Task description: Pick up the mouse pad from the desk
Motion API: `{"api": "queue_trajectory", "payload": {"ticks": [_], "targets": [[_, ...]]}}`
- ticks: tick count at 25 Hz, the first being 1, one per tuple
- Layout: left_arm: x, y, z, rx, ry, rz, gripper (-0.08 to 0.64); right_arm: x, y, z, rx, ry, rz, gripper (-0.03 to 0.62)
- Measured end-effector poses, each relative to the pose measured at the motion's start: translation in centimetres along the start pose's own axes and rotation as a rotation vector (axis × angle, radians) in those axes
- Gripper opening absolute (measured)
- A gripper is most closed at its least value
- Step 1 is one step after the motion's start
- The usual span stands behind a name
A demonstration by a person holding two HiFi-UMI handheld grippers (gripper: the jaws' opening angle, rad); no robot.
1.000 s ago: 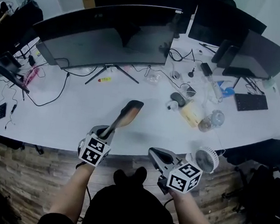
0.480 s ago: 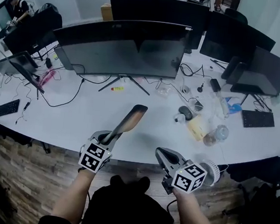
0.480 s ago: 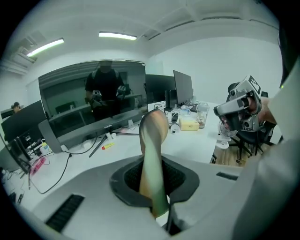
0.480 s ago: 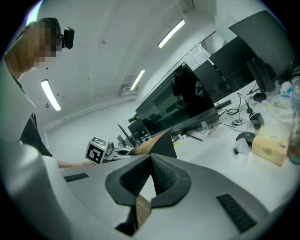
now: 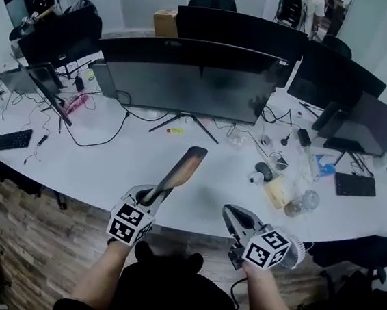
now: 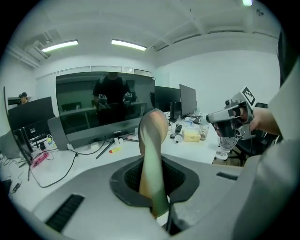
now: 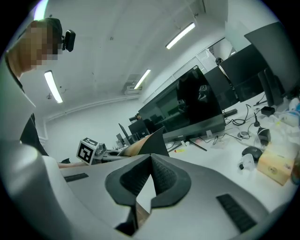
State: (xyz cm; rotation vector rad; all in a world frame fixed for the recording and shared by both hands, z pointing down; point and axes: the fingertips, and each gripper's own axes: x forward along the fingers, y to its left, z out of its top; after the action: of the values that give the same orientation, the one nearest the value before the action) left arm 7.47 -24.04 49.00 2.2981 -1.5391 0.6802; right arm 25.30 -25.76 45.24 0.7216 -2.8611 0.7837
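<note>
The mouse pad [image 5: 181, 170], thin with a dark back and a tan-green face, hangs in the air above the white desk [image 5: 96, 168], seen nearly edge-on. My left gripper [image 5: 149, 196] is shut on its near end; in the left gripper view the mouse pad [image 6: 152, 140] stands up between the jaws of the left gripper [image 6: 154, 187]. My right gripper [image 5: 228, 213] hovers to the right over the desk's front edge, jaws shut with nothing in them. The right gripper view shows the right gripper [image 7: 150, 159] with its tips together, and the mouse pad [image 7: 146, 144] beyond them.
A wide curved monitor [image 5: 188, 74] stands at the desk's middle. To the right lie a mouse [image 5: 264, 171], a yellow box [image 5: 279, 189], a bottle [image 5: 304, 200] and a keyboard [image 5: 352, 185]. A small fan [image 5: 297, 250] sits beside my right hand. More monitors stand behind.
Both grippers have risen, the left one carrying the mouse pad higher off the desk. The head view has tilted up and shows more of the room behind.
</note>
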Motion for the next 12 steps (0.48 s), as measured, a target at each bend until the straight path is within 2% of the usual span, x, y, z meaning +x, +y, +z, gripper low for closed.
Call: {"api": "queue_trajectory", "payload": {"ticks": [12], "targets": [[-6.4, 8.2, 1.0, -0.008, -0.094, 0.025, 0.034, 6.3, 5.9, 3.4, -0.097, -0.068, -0.043, 0.005]]}}
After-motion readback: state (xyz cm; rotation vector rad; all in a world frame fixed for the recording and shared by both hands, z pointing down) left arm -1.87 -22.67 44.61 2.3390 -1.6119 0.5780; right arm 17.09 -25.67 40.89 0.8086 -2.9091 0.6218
